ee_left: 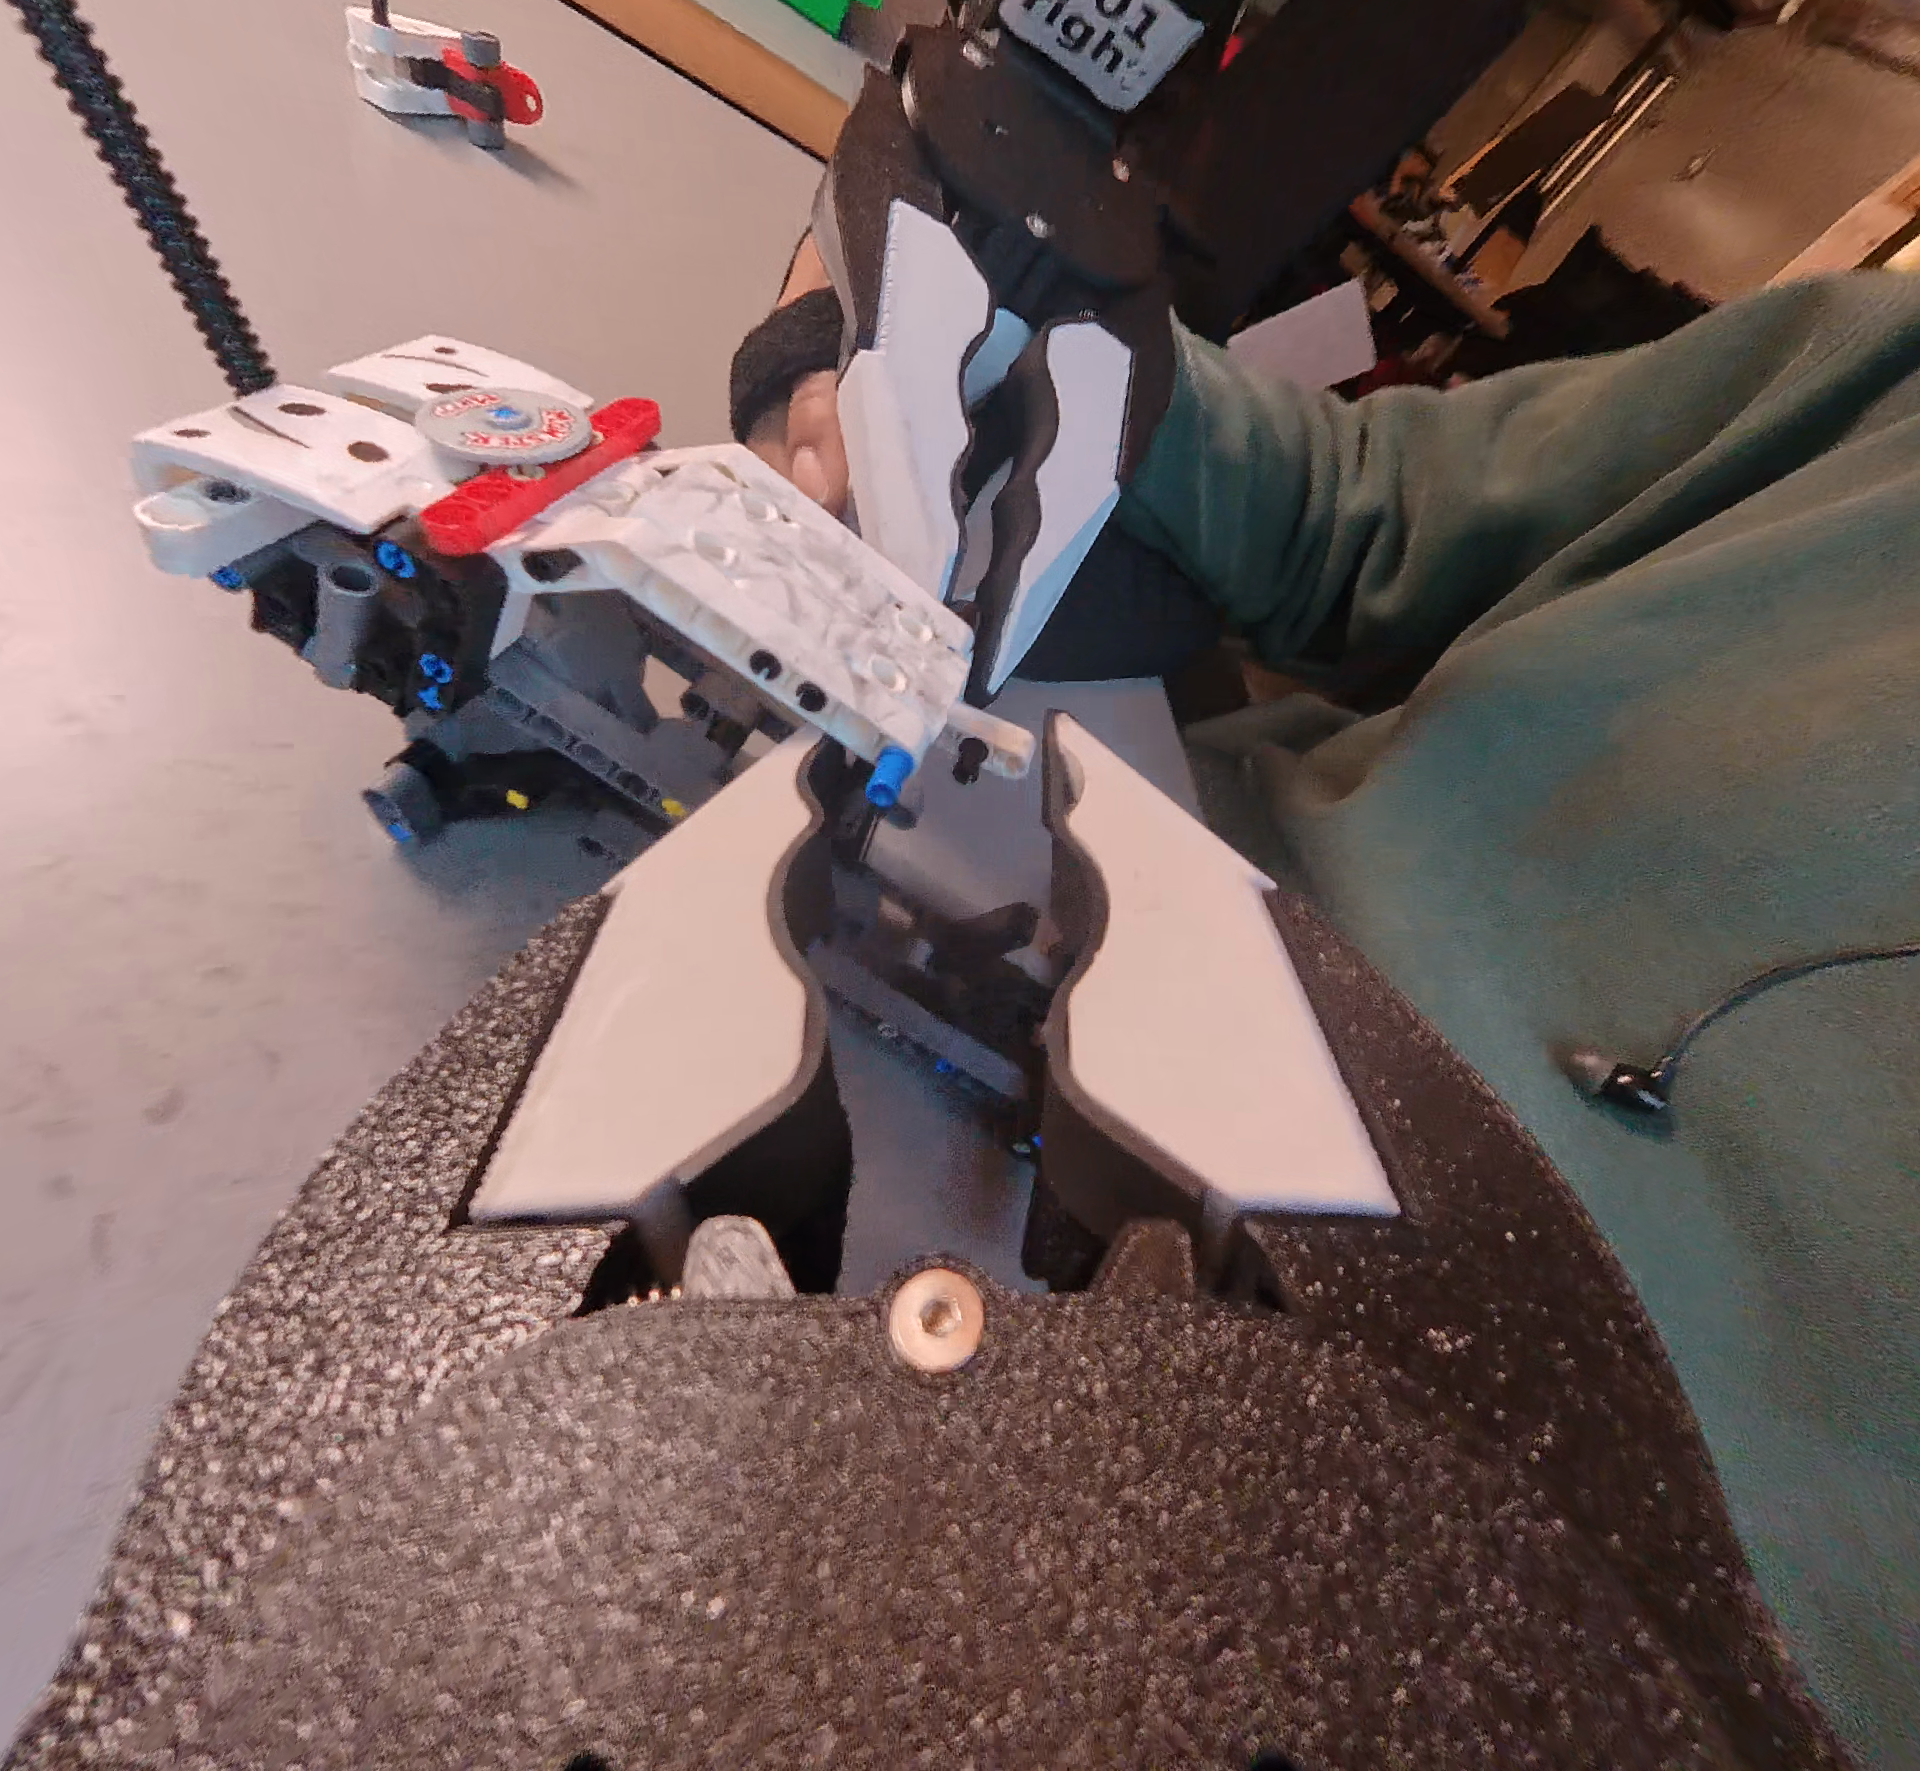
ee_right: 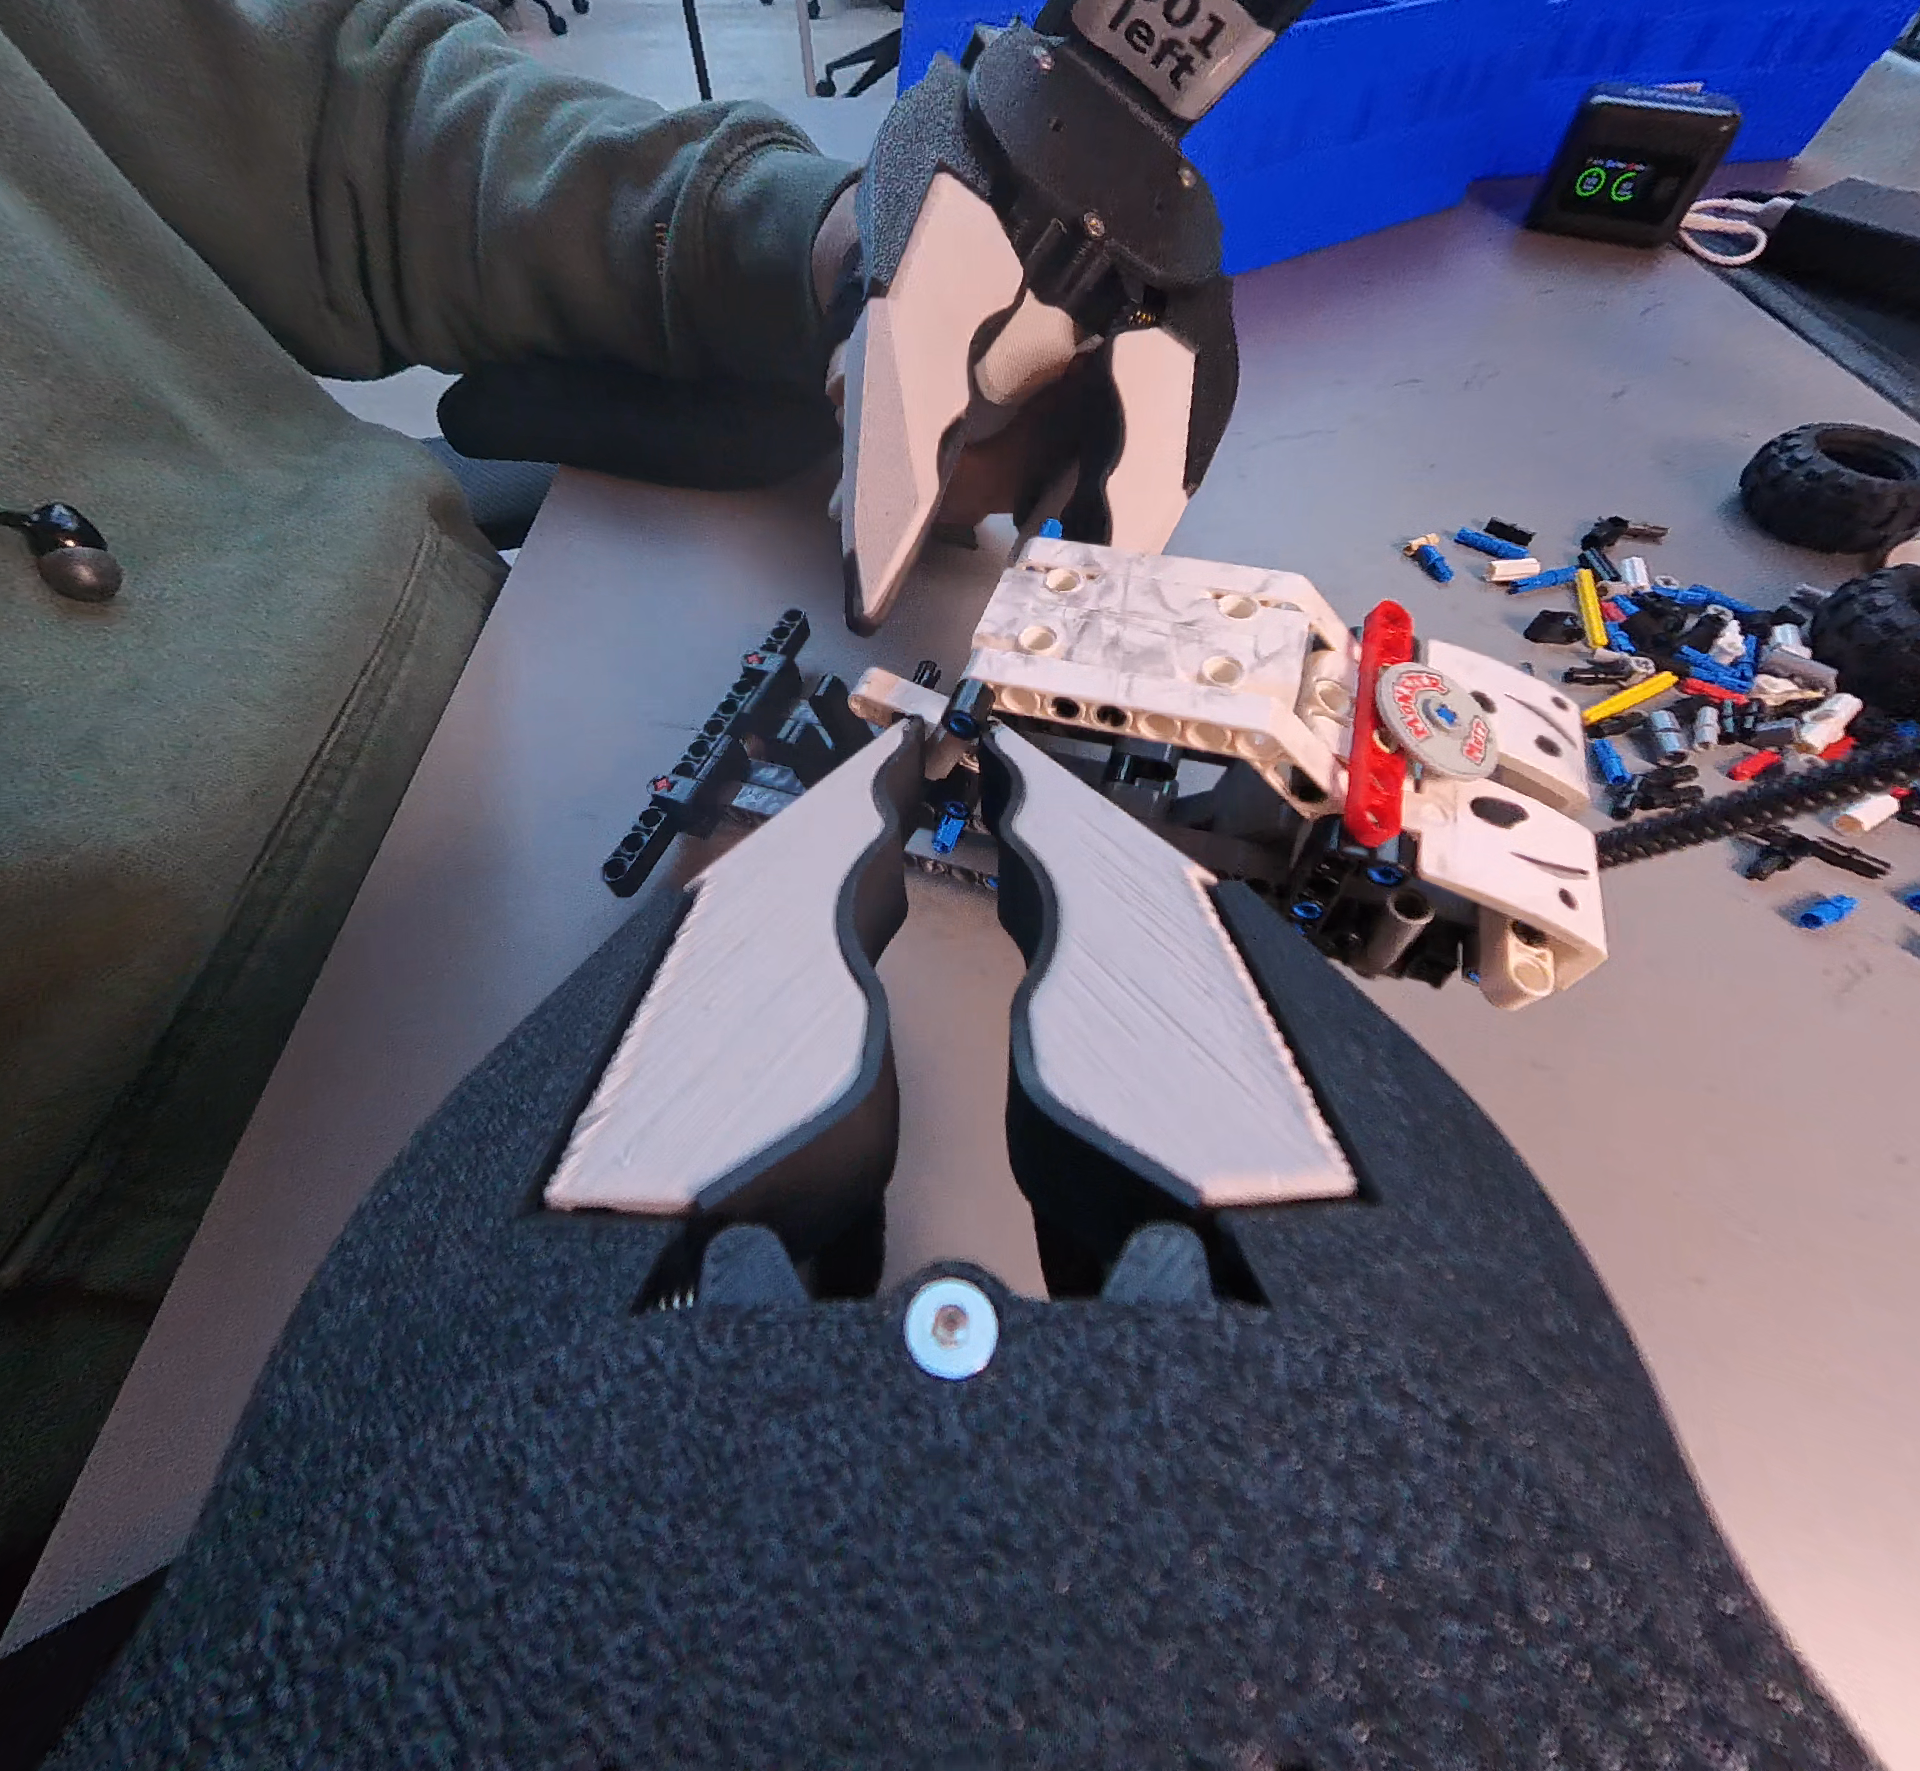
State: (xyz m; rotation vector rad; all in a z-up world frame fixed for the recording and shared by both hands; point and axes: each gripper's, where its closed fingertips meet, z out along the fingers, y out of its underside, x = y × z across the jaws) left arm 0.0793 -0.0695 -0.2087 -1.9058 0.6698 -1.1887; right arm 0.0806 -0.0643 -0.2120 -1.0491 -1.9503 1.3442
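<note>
On the tabletop (ee_right: 1403, 433) the half-built brick vehicle (ee_right: 1226, 745) is lying tilted, its white panels uppermost, likely so both tools can reach its open end. The left hand-held gripper (ee_left: 935, 734) is sitting released, fingers apart around the vehicle's rear frame, a blue pin (ee_left: 888, 774) at its 12 o'clock. The right hand-held gripper (ee_right: 951, 734) is nearly clenched, tips closing beside a small white beam end; I cannot tell whether it is pinching it. Loose bricks (ee_right: 1683, 661) and tyres (ee_right: 1834, 485) are lying at 2 o'clock
</note>
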